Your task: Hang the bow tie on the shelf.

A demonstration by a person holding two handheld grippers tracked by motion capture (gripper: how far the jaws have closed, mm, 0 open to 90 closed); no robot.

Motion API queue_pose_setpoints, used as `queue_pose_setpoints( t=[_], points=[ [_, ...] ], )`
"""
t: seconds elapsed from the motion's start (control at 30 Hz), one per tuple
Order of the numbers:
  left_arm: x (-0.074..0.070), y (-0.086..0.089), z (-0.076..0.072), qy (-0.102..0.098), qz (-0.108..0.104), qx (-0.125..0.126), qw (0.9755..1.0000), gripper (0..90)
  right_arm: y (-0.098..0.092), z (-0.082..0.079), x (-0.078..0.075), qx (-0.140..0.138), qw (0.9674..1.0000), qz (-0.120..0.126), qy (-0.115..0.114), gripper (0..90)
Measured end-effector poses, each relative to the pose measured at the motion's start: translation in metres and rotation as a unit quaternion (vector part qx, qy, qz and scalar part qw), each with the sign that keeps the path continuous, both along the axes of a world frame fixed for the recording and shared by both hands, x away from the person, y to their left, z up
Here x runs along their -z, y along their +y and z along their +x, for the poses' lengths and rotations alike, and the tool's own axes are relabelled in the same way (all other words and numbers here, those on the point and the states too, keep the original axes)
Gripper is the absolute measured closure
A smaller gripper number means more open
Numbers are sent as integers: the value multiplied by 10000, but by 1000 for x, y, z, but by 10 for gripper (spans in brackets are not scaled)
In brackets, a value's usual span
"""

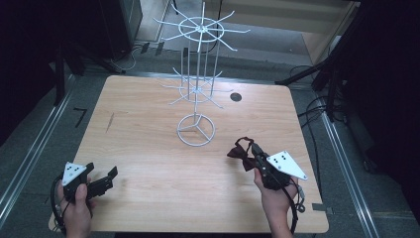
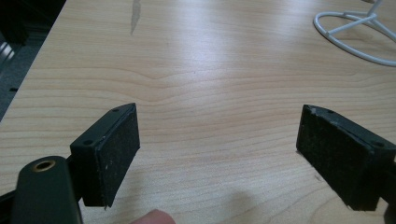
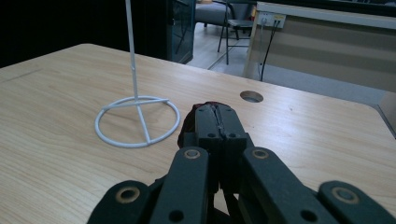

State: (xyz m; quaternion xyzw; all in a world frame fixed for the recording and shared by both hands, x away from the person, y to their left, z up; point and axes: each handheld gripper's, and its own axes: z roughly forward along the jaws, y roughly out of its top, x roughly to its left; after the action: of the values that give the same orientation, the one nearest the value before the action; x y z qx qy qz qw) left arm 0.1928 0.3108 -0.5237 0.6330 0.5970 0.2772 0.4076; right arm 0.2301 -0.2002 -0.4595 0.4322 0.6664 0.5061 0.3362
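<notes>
A dark red bow tie (image 1: 239,153) hangs from my right gripper (image 1: 252,150), which is shut on it just above the table's right front area. In the right gripper view the jaws of that gripper (image 3: 216,113) are pressed together, and a bit of the red bow tie (image 3: 187,125) peeks out beside them. A white wire display rack (image 1: 197,89) with hooked arms stands on a ring base (image 1: 196,130) at the table's middle. My left gripper (image 1: 101,171) rests at the front left, open and holding nothing. In its own view the left gripper (image 2: 219,112) stands wide over bare wood.
The wooden table (image 1: 148,148) has a round cable hole (image 1: 236,97) behind the rack at the right. The rack's ring base (image 3: 137,121) lies ahead and left of my right gripper, and it also appears as a ring base (image 2: 355,32) far right of my left one. Dark stands and cables surround the table.
</notes>
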Motion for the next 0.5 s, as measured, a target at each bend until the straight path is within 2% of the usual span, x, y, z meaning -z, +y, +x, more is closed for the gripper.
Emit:
queue_pose_setpoints(
  t=[0.23, 0.5],
  points=[
    [0, 0, 0, 7, 15, 4, 10000, 141, 0, 2, -2, -15, 10000, 37, -18, 900],
    [0, 0, 0, 3, 24, 8, 10000, 141, 5, 3, -13, -58, 9999, 111, -113, 900]
  ],
)
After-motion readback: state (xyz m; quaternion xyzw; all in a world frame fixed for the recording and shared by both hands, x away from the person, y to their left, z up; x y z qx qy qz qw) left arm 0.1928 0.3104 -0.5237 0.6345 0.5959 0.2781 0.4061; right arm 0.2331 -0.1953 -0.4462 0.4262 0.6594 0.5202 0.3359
